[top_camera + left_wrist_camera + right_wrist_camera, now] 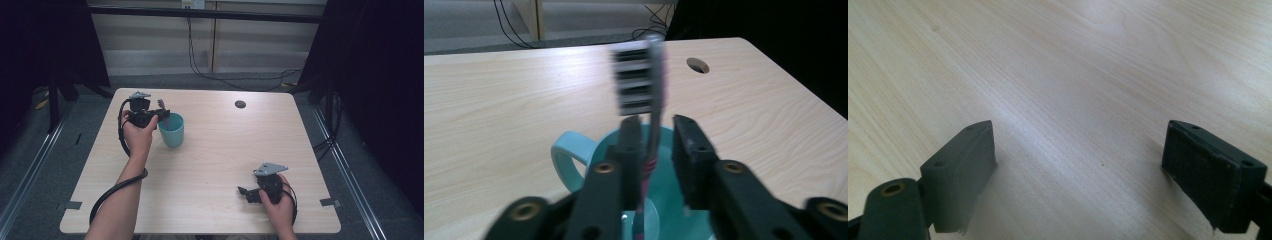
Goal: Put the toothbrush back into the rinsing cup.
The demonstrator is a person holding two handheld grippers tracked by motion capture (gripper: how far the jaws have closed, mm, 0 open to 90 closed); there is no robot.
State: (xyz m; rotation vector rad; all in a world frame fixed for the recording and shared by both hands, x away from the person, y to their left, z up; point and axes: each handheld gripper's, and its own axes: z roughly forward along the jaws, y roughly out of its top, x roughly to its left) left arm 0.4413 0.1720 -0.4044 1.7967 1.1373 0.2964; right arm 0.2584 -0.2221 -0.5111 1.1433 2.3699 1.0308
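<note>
A teal cup (pixel 171 131) with a handle stands on the left part of the wooden table (pixel 220 150). A pink toothbrush (pixel 163 111) stands in it, bristle head up. My left gripper (pixel 164 115) hovers over the cup's near rim. In the left gripper view the toothbrush (pixel 655 105) rises between the jaws of that gripper (pixel 658 130); it leans near the left jaw, with a gap to the right one, so the gripper is open. The cup (pixel 569 155) sits right beneath. My right gripper (pixel 243 192) rests low at the front right, open (pixel 1078 150) over bare wood.
A round cable hole (pixel 240 104) lies in the table's far right part. Cables hang down the wall behind the table. Dark curtains stand at both sides. The table's front edge runs close to my right hand.
</note>
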